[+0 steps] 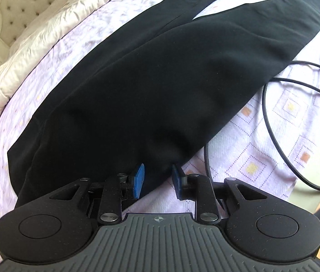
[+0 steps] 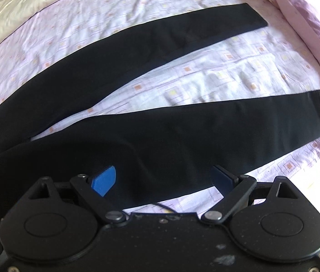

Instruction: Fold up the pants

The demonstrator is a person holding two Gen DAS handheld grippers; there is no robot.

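One pair of black fabric pants (image 2: 137, 122) lies flat on the lilac patterned bed sheet (image 2: 205, 72), its two legs spread apart. The left tool (image 1: 157, 176) points down, blue pads pinching the pants' near edge. The right tool (image 2: 162, 181) hovers spread over one leg.
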